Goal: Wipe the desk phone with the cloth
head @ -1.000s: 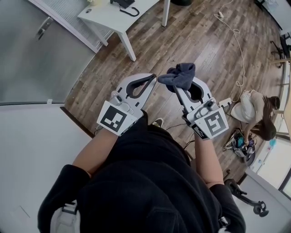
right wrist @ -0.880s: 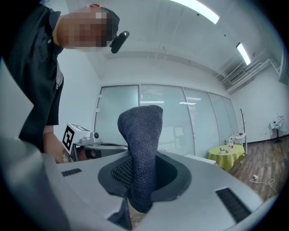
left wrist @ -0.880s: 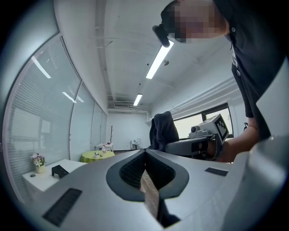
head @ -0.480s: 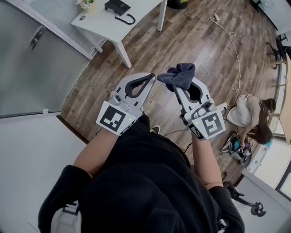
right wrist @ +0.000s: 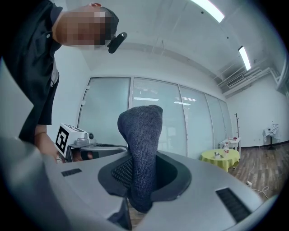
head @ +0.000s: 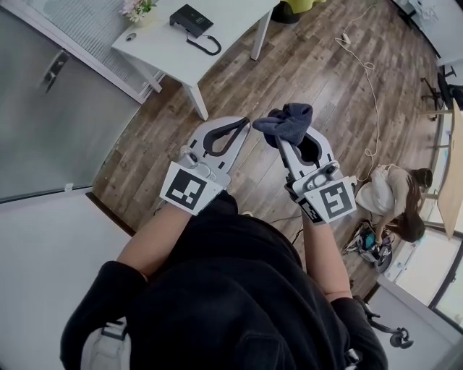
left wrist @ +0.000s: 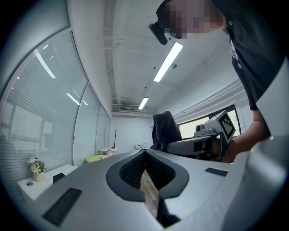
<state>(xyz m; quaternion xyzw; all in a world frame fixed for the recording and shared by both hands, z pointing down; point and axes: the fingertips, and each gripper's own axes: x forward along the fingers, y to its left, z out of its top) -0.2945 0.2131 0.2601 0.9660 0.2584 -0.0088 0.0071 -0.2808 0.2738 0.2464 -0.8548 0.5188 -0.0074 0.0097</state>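
The black desk phone (head: 192, 19) with its coiled cord lies on a white table (head: 166, 50) far ahead at the top of the head view. My right gripper (head: 291, 128) is shut on a dark blue-grey cloth (head: 288, 121), which bunches above the jaws; in the right gripper view the cloth (right wrist: 141, 153) stands up between them. My left gripper (head: 244, 124) is shut with nothing in it; its tips meet in the left gripper view (left wrist: 144, 151). Both grippers are held at chest height over the wooden floor, well short of the table.
A small flower pot (head: 135, 9) and a round object (head: 130, 36) share the white table. A glass partition (head: 51, 108) runs along the left. A white cable (head: 372, 94) trails over the floor. A crouching person (head: 398, 199) is at the right. A yellow-green round table (right wrist: 221, 158) stands farther off.
The white table and phone have come further into the head view, shifting down and right. Both grippers keep their pose, the right one still holding the cloth.
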